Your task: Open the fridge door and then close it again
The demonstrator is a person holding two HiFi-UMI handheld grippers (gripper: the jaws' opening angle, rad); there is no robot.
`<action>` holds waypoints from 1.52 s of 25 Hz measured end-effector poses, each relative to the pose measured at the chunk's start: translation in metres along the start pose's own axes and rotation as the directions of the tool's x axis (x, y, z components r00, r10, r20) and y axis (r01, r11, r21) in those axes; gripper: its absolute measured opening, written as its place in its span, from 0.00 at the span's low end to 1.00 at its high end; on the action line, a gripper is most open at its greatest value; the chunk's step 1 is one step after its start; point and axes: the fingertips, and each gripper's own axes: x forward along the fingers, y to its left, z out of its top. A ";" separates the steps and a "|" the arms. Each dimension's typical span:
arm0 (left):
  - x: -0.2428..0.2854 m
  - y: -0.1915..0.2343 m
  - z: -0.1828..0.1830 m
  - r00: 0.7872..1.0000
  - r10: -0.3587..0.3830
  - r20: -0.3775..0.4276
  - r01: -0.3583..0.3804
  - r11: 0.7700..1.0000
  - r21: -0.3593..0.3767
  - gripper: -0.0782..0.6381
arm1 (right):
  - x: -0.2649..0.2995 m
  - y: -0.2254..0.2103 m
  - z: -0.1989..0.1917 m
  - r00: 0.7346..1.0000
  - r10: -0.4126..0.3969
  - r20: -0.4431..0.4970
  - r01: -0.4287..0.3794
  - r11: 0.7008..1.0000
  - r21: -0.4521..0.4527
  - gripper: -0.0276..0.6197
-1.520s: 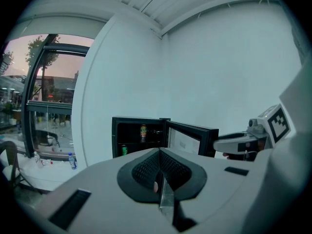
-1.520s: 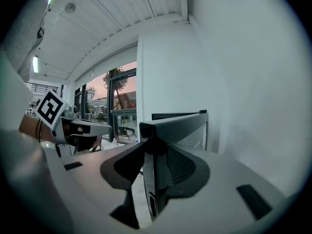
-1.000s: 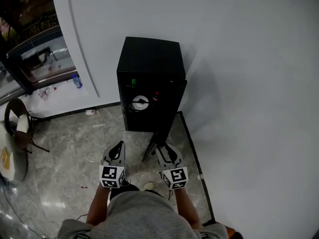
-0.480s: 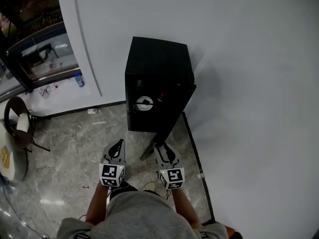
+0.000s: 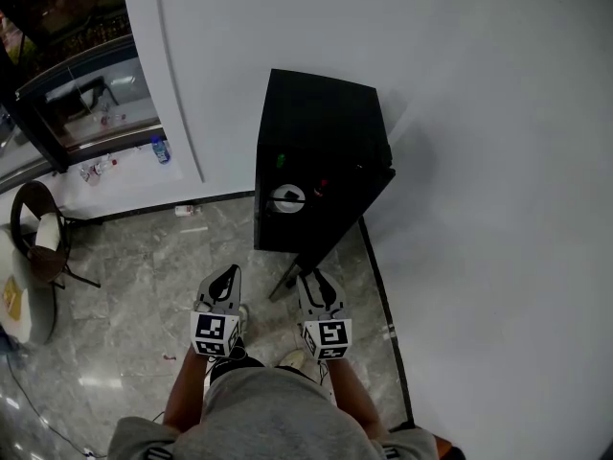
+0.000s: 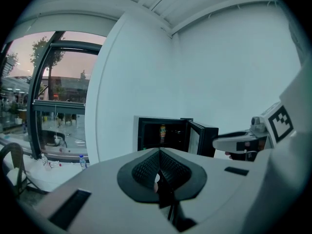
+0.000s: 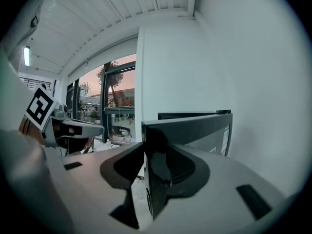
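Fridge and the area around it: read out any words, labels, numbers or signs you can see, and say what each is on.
No text can be read in any view.
Sticker inside the fridge door: print too small to read.
Can or bottle in the fridge: label blurred.
Bottle on the floor: label too small.
Marker cubes: square patterns, no letters.

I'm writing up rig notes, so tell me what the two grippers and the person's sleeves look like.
Both the left gripper and the right gripper have pale grey bodies tapering to wedge-shaped jaws with black ribbed pads. Each carries a white cube printed with black square markers. The person wears a grey short-sleeved top, forearms uncovered.
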 end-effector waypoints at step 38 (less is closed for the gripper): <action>0.053 0.081 0.028 0.996 -0.089 0.008 0.089 0.996 0.026 0.12 | 0.091 0.030 0.018 0.990 -0.140 0.007 0.140 0.990 0.034 0.29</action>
